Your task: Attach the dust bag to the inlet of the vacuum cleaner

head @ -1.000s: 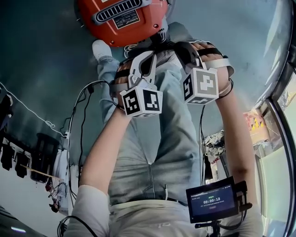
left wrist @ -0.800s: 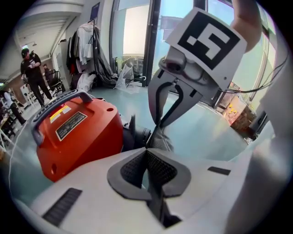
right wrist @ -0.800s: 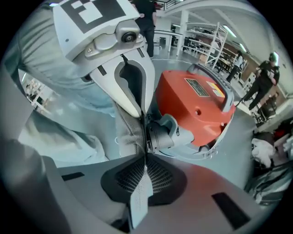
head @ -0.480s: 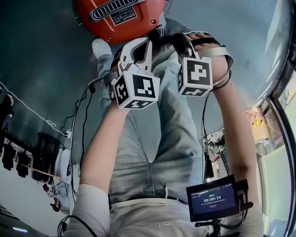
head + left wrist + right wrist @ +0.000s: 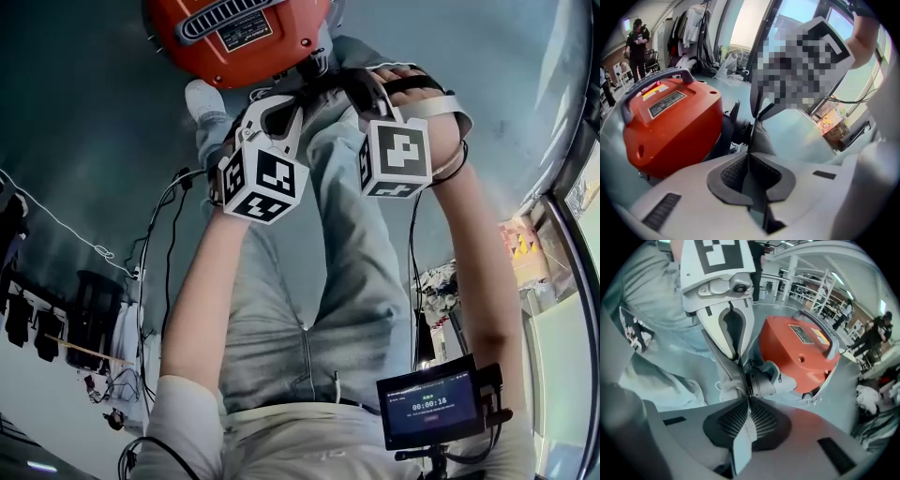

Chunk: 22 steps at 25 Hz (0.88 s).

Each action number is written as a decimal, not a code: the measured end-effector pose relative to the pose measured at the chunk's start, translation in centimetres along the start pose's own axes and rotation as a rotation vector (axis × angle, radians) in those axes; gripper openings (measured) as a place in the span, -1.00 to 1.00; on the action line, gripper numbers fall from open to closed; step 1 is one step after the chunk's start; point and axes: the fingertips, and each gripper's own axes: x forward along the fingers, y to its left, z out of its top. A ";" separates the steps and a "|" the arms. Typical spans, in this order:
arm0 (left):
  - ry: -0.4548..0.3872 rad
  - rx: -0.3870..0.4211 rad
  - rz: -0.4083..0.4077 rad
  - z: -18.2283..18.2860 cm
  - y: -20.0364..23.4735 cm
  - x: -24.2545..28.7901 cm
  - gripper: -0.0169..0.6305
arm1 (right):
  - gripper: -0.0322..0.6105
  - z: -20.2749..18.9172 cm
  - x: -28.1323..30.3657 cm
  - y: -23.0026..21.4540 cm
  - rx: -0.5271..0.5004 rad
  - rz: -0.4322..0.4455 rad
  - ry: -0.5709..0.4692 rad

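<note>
The orange vacuum cleaner [image 5: 234,33] stands on the floor at the top of the head view. The grey dust bag [image 5: 347,244] hangs from both grippers down toward my lap. My left gripper [image 5: 281,112] and right gripper [image 5: 361,89] sit side by side just below the vacuum, each shut on the bag's upper edge. In the left gripper view the bag fabric [image 5: 761,138] runs up from the jaws toward the dark inlet [image 5: 740,131] beside the vacuum [image 5: 670,126]. In the right gripper view the mesh fabric [image 5: 733,373] is pinched, and the inlet collar [image 5: 761,380] lies just behind it.
Cables [image 5: 159,234] trail over the floor at the left. A small monitor [image 5: 431,408] sits at my lower right. A clothes rack [image 5: 693,28] and a person [image 5: 636,40] stand far behind the vacuum. Shelving [image 5: 820,291] and another person [image 5: 876,333] are in the distance.
Both grippers have moved up toward the vacuum with the bag held between them. The left one has also shifted a little to the left.
</note>
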 end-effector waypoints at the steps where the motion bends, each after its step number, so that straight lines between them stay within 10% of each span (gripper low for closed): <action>1: 0.014 0.004 -0.010 0.0 0.1 0.2 -0.93 | -0.83 -0.3 0.1 0.0 0.035 0.011 -0.013; 10: 0.096 0.228 -0.041 0.8 0.1 1.5 -0.88 | -0.83 0.3 -0.3 -0.2 0.043 -0.034 -0.024; 22: 0.066 0.179 0.144 1.0 1.3 0.1 -0.92 | -0.83 1.2 -0.8 -0.4 0.047 -0.093 -0.039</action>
